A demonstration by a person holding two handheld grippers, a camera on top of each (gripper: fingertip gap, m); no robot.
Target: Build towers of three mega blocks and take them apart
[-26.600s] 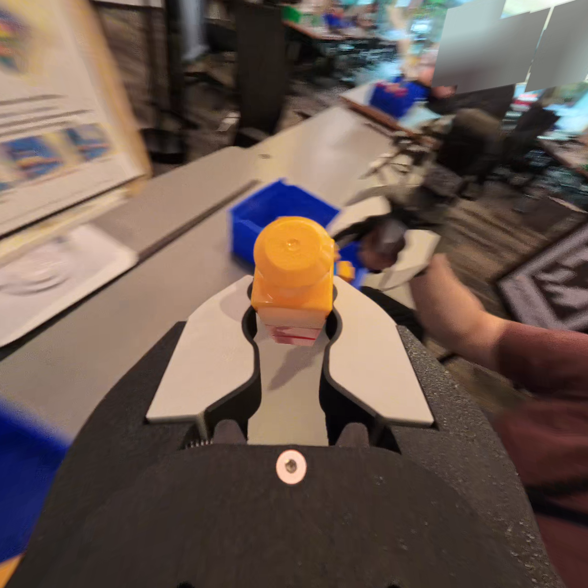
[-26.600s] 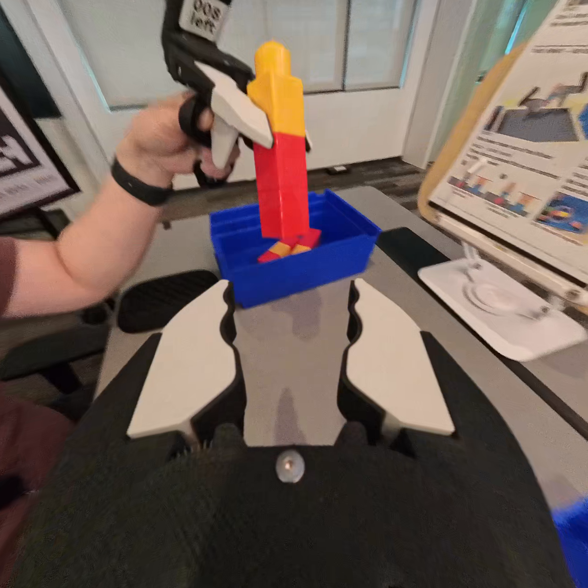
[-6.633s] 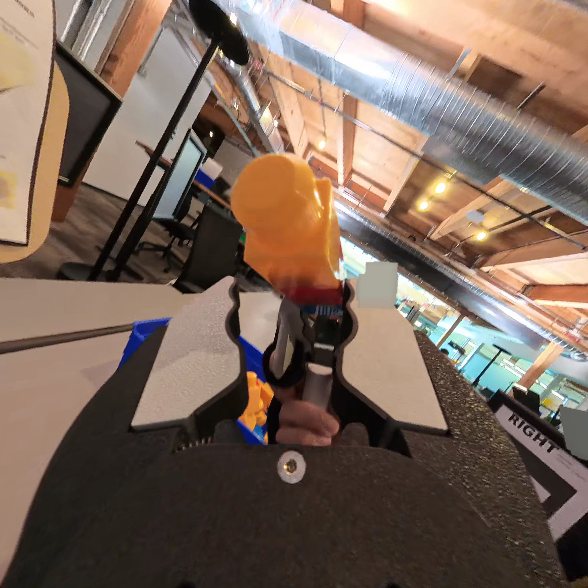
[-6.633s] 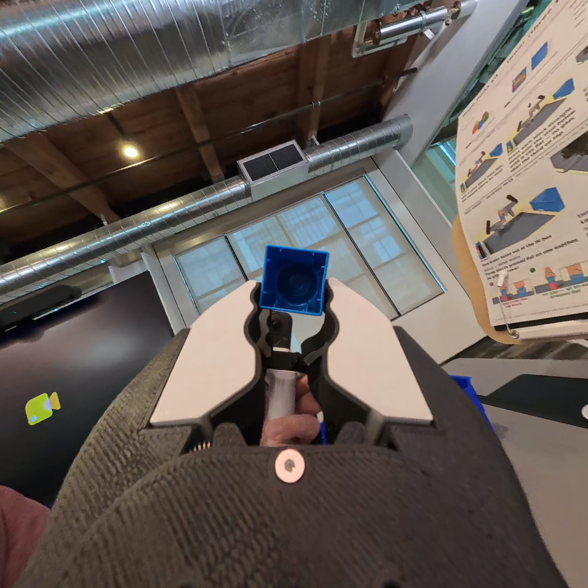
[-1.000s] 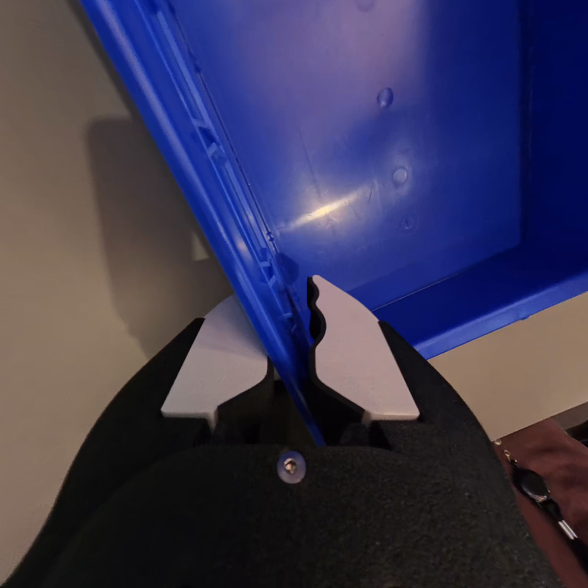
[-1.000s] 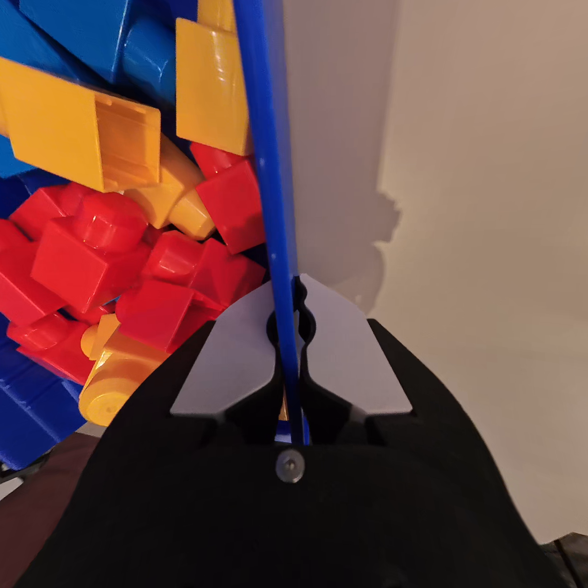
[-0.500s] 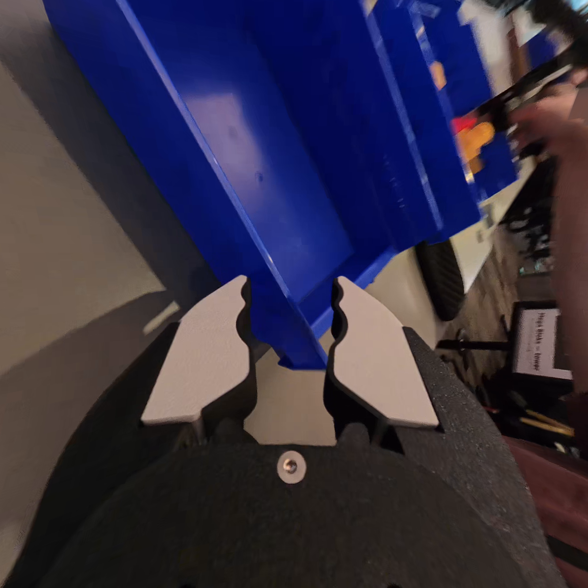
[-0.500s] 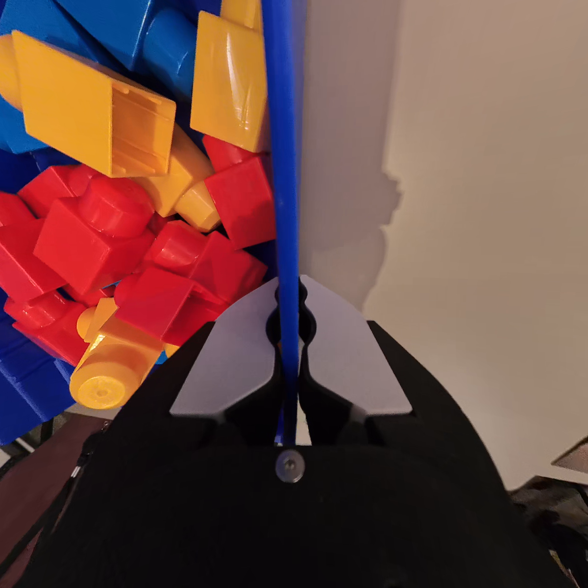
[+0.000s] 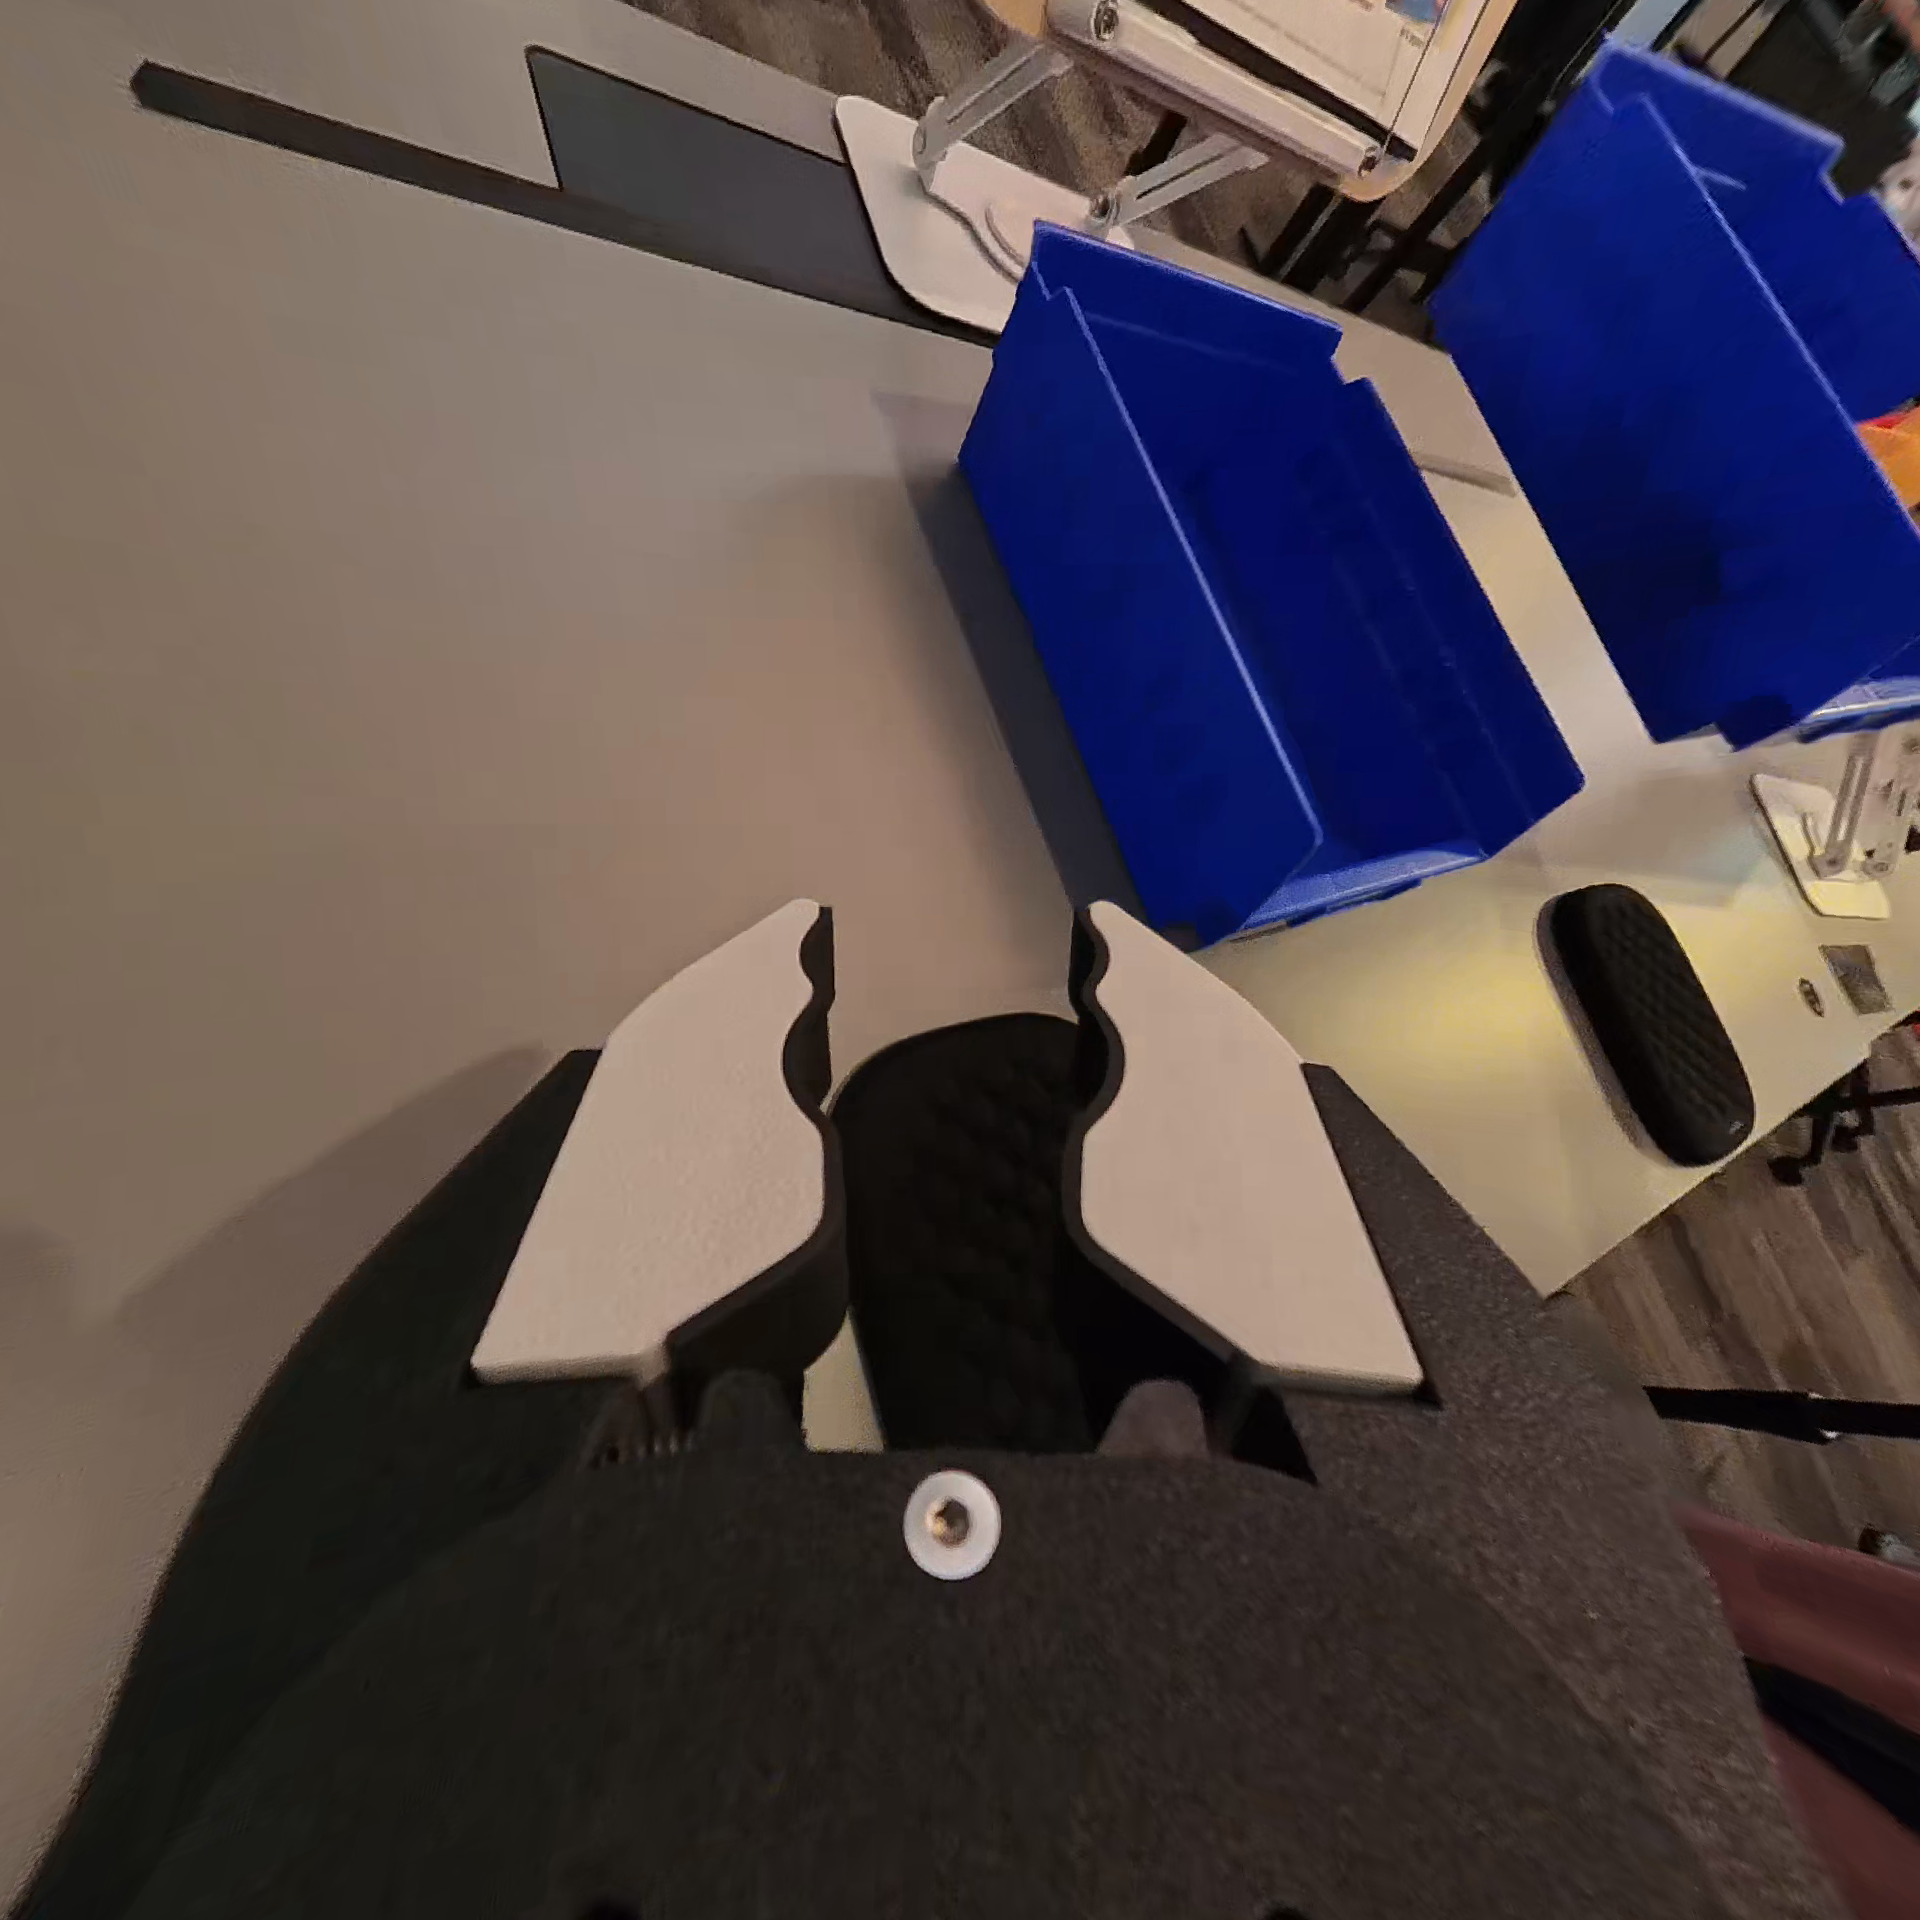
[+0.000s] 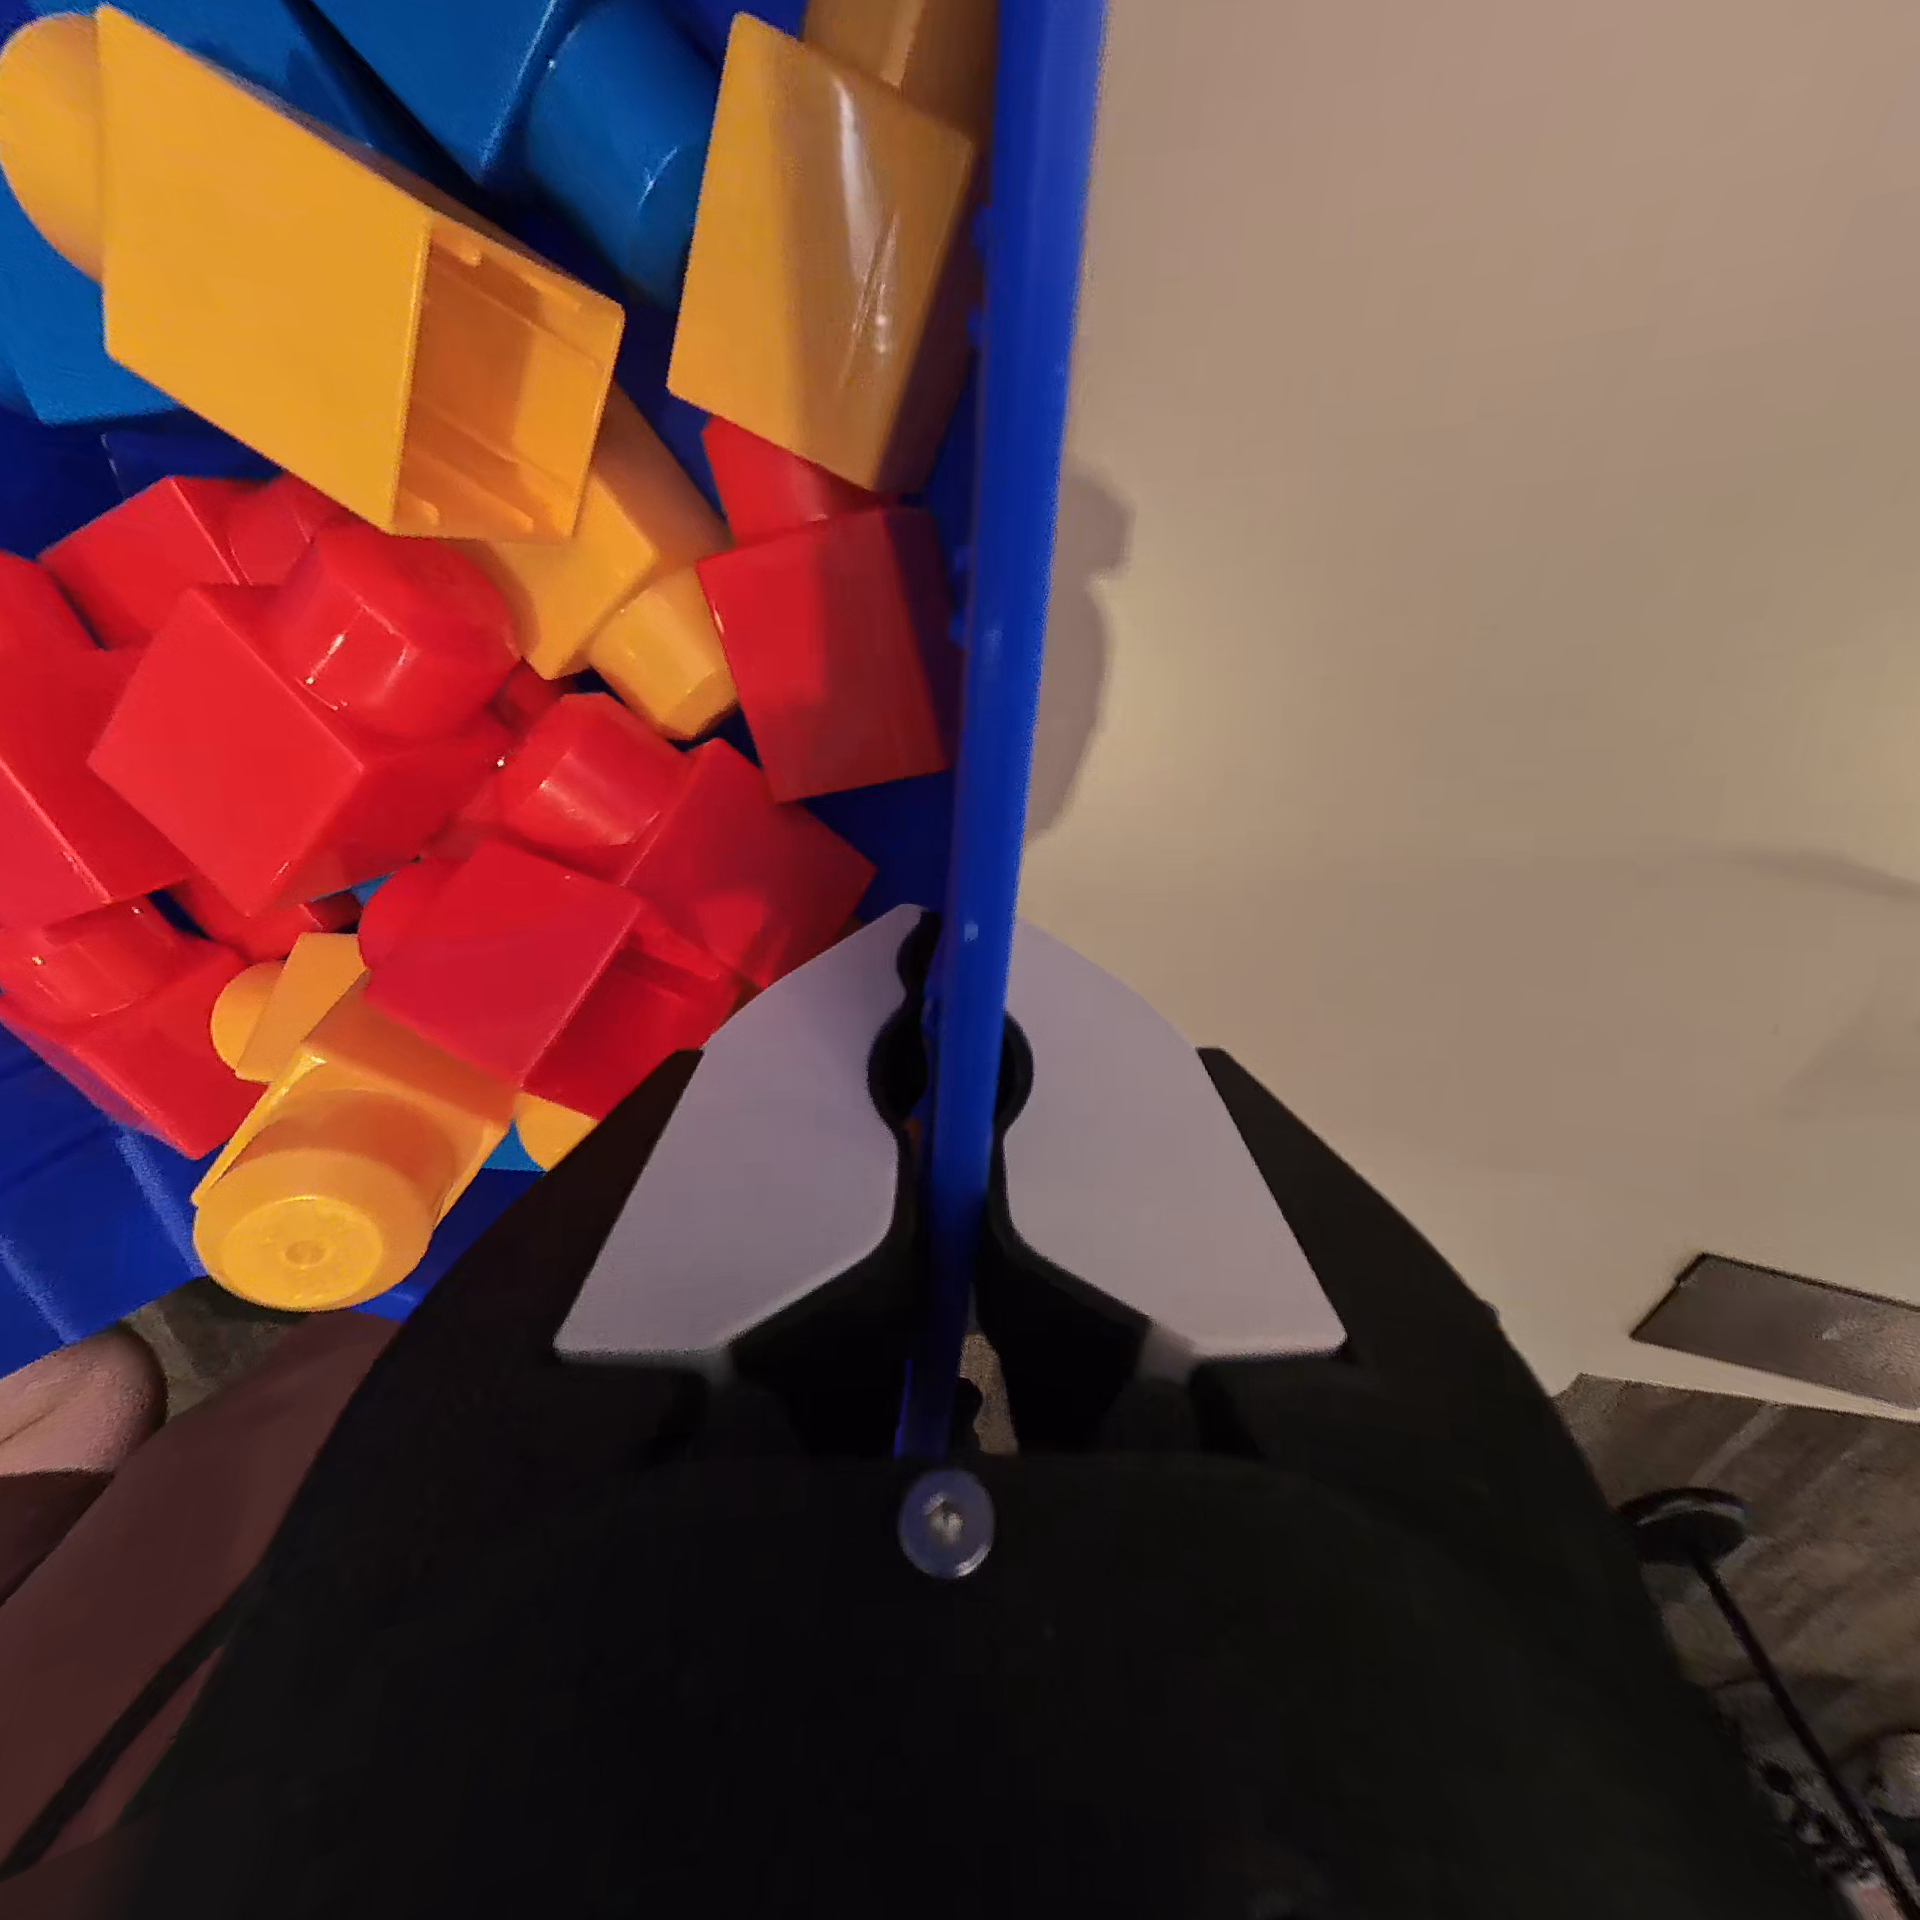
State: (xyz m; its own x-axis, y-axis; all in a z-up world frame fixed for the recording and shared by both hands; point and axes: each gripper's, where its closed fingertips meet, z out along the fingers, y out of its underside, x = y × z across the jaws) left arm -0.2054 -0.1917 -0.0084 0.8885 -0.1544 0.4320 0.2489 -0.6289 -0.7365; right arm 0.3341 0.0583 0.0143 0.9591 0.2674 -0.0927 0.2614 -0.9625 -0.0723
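Dim, warm light – soft shadows cast on the tabletop; slight motion blur and wide-angle bending noted at frame edges.

We are seeing open grey table left of empty blue bin; black pad and second bin crowding right side; blocks packing bin behind wall.

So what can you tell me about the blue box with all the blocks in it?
The blue bin looks like shiny hard plastic with a thin wall. Red, yellow and blue blocks lie jumbled inside. It sits over the pale table. The right gripper pinches its wall, one finger inside, one outside.
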